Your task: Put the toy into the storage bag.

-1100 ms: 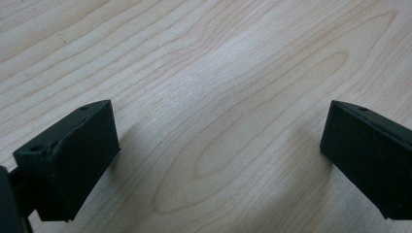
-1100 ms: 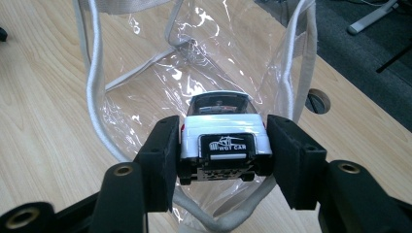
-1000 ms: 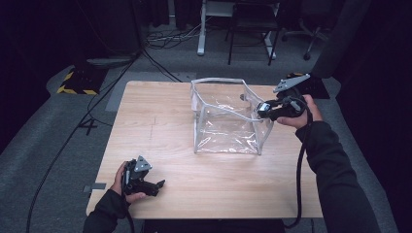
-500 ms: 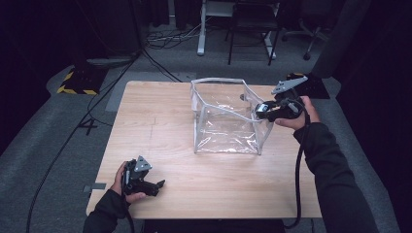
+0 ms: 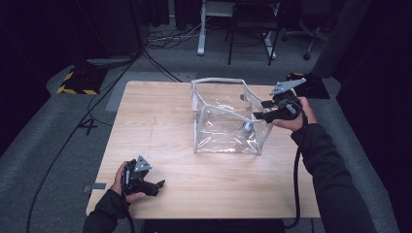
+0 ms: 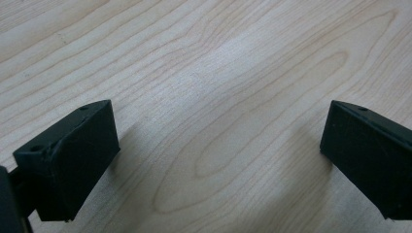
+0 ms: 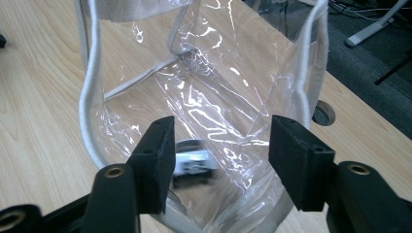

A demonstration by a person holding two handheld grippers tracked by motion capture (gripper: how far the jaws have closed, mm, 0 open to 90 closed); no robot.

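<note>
A clear plastic bag with a white-trimmed rim stands open on the wooden table. My right gripper hovers at the bag's right top edge. In the right gripper view its jaws have just been opening and stand apart, with nothing pressed between them. Below them, inside the clear bag, is a small white and black object, blurred. My left gripper rests near the table's front left edge, held by a hand. It is open over bare wood.
A round cable hole is set in the table just beyond the bag. Cables and a yellow-black marked block lie on the grey floor at the left. Desk and chair legs stand behind the table.
Both hands have kept their places. The right gripper's jaws look slightly wider at the bag's rim than a second ago.
</note>
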